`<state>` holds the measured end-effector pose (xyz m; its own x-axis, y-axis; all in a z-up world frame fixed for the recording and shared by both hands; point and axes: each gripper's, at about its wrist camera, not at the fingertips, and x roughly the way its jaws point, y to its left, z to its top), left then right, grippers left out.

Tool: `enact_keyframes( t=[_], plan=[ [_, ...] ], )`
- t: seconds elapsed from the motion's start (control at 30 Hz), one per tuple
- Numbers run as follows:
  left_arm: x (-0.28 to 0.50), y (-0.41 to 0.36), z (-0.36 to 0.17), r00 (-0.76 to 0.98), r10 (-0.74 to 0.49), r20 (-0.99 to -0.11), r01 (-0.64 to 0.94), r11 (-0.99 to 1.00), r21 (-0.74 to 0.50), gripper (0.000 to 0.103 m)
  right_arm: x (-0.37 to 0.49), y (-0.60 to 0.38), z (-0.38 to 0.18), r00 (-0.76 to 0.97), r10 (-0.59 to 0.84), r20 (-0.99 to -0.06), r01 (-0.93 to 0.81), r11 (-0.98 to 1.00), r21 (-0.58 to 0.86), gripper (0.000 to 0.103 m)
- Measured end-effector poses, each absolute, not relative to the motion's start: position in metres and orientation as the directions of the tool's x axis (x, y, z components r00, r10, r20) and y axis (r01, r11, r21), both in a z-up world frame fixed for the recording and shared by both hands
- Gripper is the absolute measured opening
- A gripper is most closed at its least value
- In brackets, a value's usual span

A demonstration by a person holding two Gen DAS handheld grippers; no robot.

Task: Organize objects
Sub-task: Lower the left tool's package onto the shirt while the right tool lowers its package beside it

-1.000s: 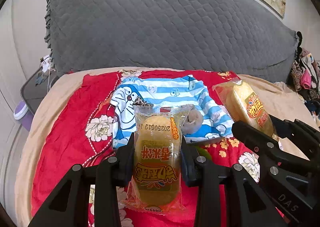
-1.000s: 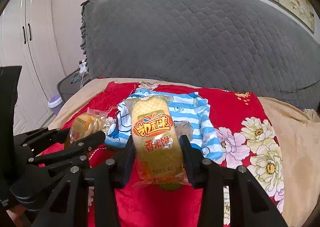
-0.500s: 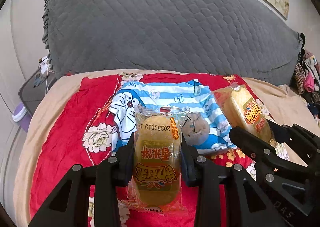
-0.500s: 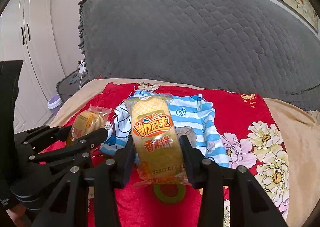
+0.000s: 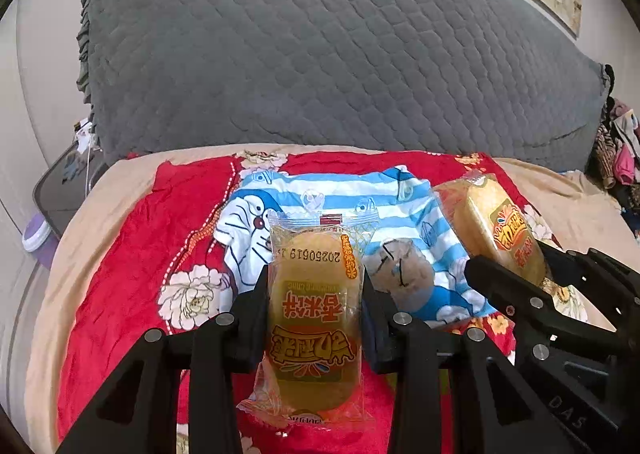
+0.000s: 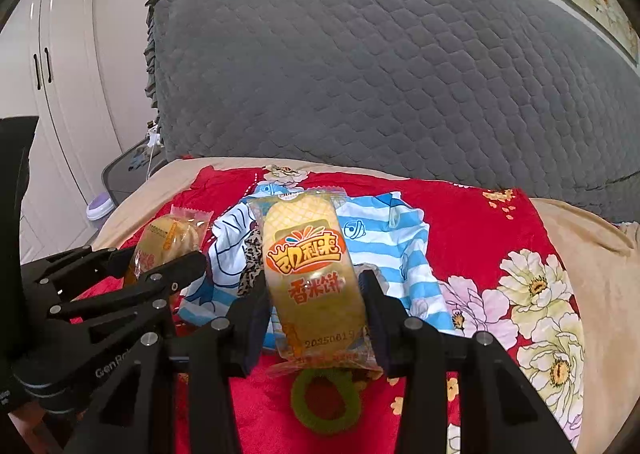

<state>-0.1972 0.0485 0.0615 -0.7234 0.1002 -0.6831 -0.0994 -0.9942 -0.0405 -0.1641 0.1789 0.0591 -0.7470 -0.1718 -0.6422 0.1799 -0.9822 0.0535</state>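
1. My left tongs [image 5: 316, 318] were clamped on a clear-wrapped yellow rice cracker packet [image 5: 314, 318], held upside down and lengthwise between the two black fingers, above the near edge of the blue-and-white striped cartoon shirt [image 5: 332, 214].
2. My right tongs [image 6: 318, 306] gripped a second yellow rice cracker packet with an orange logo [image 6: 310, 274], upright, also over the shirt's near edge.
3. Both packets hung in the air above the red floral bedspread [image 5: 132, 254]; neither touched it.
4. A green ring-shaped hair tie [image 6: 326, 400] lay on the bedspread just nearer than the shirt, below the right packet, and a round greyish soft object [image 5: 400, 270] rested on the shirt's near right part.
5. To do this well, I judged I should lower each packet flat beside the shirt, clear of the tie, keep the two tongs apart, and loosen only once the wrapper rested, since crackers crush under a hard squeeze.
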Motion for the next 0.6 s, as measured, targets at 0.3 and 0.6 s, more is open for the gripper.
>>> enact_keyframes(
  t=[0.3, 0.6],
  plan=[
    [-0.223, 0.054, 0.054, -0.728, 0.097, -0.679, -0.112, -0.993, -0.022, 0.038, -0.188, 0.181, 0.05, -0.747, -0.159, -0.645, 0.183, -0.983, 0.03, 0.044],
    [-0.247, 0.054, 0.037, -0.719, 0.089, -0.689, -0.092, -0.995, -0.033, 0.038, -0.216, 0.184, 0.031, -0.733, -0.159, -0.662, 0.181, -0.983, 0.037, 0.044]
  ],
)
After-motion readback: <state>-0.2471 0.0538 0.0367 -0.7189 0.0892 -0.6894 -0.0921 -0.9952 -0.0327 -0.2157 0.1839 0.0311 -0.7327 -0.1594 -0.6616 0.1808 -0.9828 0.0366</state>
